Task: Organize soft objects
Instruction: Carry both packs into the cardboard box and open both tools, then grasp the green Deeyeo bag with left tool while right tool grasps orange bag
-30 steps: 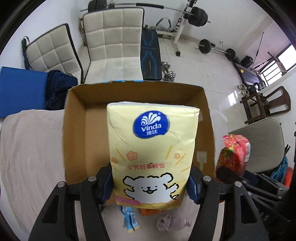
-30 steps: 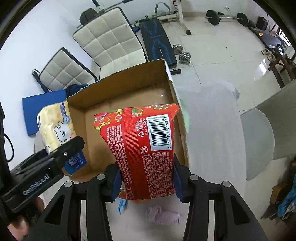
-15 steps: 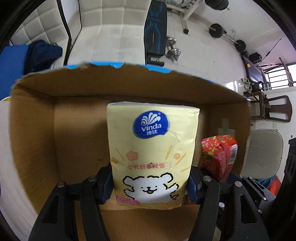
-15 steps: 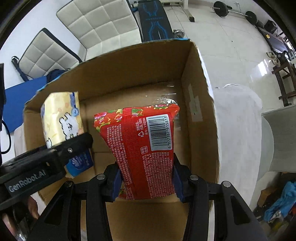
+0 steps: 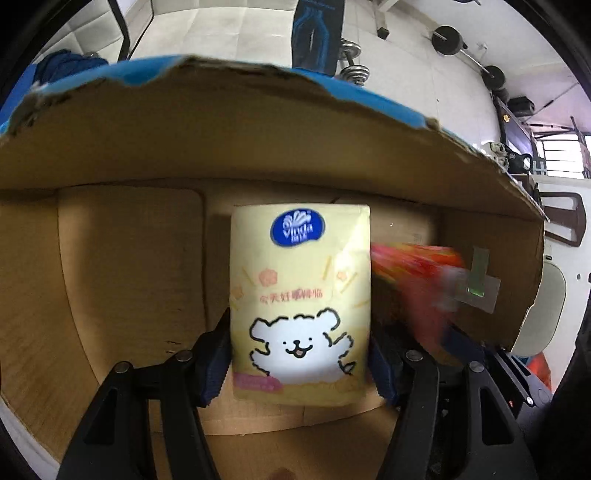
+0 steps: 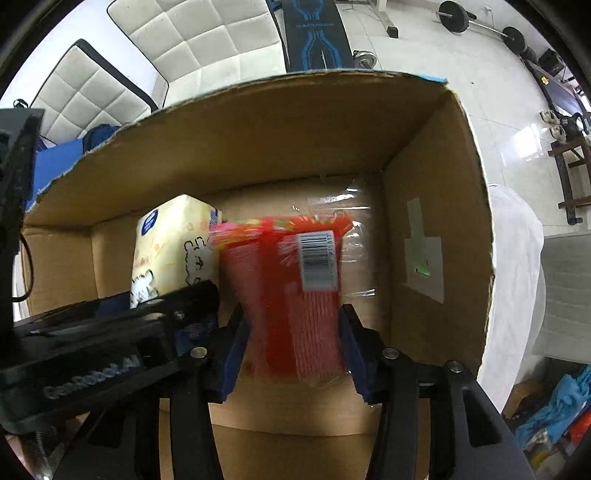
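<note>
My left gripper is shut on a yellow Vinda tissue pack with a white cartoon bear, held inside an open cardboard box. My right gripper is shut on a red tissue pack with a barcode label, also inside the box, right of the yellow pack. The red pack shows blurred in the left wrist view. Both packs sit low, near the box floor. The left gripper's body crosses the lower left of the right wrist view.
The box's far wall and right wall stand close around both grippers. White quilted chairs and a blue weight bench stand beyond the box. A white cloth covers the surface at the right.
Both grippers have moved forward and down, from above the near edge to deep inside the box, still holding their packs. The red pack is blurred by motion.
</note>
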Available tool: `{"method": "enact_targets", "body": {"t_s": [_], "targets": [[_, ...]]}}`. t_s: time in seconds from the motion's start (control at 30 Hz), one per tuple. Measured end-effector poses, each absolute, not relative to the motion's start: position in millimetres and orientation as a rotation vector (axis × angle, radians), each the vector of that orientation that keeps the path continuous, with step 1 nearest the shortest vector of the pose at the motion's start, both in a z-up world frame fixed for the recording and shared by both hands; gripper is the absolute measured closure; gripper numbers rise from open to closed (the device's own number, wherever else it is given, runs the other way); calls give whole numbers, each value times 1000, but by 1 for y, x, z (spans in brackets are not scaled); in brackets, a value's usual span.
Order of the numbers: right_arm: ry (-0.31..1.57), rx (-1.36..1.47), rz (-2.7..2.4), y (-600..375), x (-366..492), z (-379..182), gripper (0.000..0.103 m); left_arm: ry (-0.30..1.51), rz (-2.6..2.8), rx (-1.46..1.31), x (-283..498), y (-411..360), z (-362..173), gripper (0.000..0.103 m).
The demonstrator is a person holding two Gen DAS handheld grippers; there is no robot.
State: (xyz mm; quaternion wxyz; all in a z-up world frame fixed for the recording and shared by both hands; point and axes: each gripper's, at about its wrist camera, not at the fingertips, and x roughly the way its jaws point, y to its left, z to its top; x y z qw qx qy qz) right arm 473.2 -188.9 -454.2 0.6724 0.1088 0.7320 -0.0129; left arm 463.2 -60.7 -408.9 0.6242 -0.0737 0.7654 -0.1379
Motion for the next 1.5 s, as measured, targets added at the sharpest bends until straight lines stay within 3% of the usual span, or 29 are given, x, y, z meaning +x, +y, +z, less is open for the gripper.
{"method": "enact_targets", "body": {"t_s": [0.33,0.37,0.43,0.5,1.07,1.27,1.5], "targets": [[1650,209,-33,-177,458,-428,23,1651,-286,-83,445,-40,-360,23],[1644,205,-35,-178,455,-423,22,1637,-277,-77,441,-36,-354,19],[1629,203,-36,-177,446,-411,6,1613,-259,-64,431,-29,-345,13],[1613,212,-31,-176,442,-402,0,1580,-239,-53,421,-20,-335,2],[1479,209,75,-151,297,-313,0,1333,-173,31,296,40,-268,2],[1544,304,90,-145,242,-347,0,1347,-138,47,241,57,-275,1],[1647,424,102,-127,234,-425,0,1477,-47,-13,203,79,-337,2]]}}
